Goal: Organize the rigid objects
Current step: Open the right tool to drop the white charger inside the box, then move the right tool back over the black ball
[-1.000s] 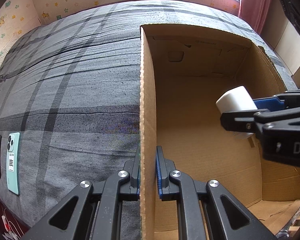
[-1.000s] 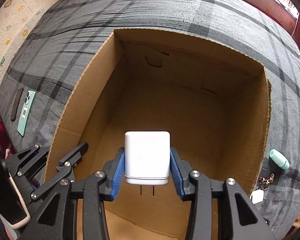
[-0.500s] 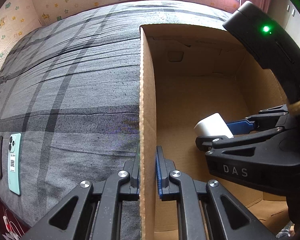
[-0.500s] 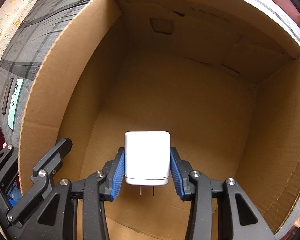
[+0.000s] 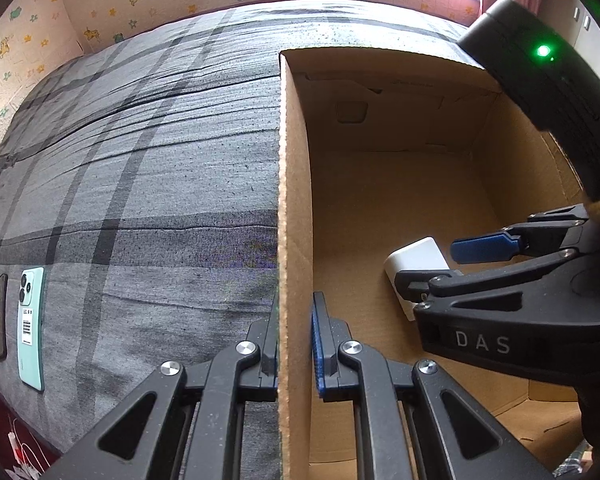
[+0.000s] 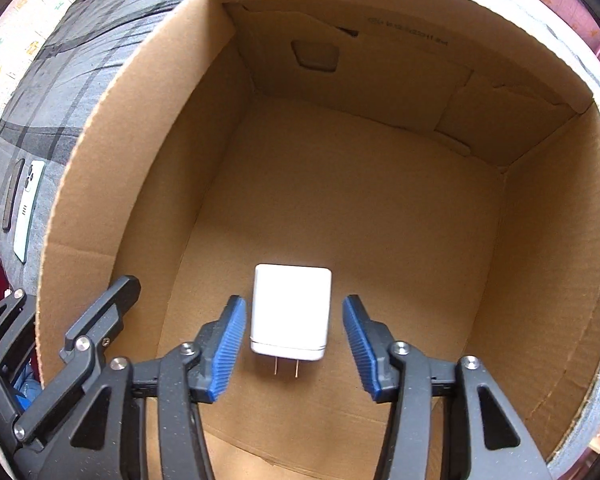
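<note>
A white wall charger with two prongs lies on the floor of an open cardboard box. My right gripper is open inside the box, with its blue pads on either side of the charger and apart from it. The charger also shows in the left wrist view, partly hidden by the right gripper. My left gripper is shut on the box's left wall, one finger outside and one inside.
The box stands on a grey plaid bedspread. A mint green phone and a dark flat object lie at the bed's left edge. Patterned wallpaper runs behind the bed.
My right gripper went down into the box with the charger, then opened. The charger now lies free on the box floor. My left gripper kept its hold on the wall.
</note>
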`<state>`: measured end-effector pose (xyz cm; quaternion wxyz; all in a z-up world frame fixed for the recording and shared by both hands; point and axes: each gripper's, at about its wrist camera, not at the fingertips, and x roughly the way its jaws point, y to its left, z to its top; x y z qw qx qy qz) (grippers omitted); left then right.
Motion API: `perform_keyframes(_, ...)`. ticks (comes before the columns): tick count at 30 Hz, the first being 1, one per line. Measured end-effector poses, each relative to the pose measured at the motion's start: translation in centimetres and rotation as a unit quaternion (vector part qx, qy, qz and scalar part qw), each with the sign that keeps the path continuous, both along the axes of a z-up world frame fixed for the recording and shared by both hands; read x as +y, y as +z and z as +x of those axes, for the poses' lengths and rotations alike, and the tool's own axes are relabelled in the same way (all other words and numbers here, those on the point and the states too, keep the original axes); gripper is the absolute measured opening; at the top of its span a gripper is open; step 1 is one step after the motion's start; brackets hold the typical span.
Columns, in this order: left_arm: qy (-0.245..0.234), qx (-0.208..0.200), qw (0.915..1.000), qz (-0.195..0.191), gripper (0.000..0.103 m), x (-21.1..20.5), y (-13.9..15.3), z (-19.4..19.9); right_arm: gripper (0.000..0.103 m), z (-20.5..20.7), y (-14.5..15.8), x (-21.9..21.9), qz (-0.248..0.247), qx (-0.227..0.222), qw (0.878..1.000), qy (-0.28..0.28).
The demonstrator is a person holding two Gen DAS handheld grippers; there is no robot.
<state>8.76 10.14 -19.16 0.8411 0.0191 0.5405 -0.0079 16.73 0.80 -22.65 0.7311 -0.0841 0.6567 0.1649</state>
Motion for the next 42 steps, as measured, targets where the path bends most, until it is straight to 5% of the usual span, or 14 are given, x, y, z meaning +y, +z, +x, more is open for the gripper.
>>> perform_keyframes(4, -0.001, 0.000, 1.0000, 0.006, 0.012, -0.2, 0.0, 0.0, 0.078, -0.2, 1.6, 0.0, -0.012, -0.026, 1.000, 0.007)
perform_keyframes(19, 0.001, 0.001, 1.0000, 0.005, 0.012, 0.0, -0.1, 0.1, 0.099, -0.9, 5.5, -1.3, -0.019, -0.079, 0.997, 0.016)
perform_keyframes(42, 0.000, 0.001, 0.9999, 0.014, 0.012, -0.3, 0.0, 0.0, 0.103, -3.2, 11.0, -8.6, -0.012, -0.122, 0.991, -0.049)
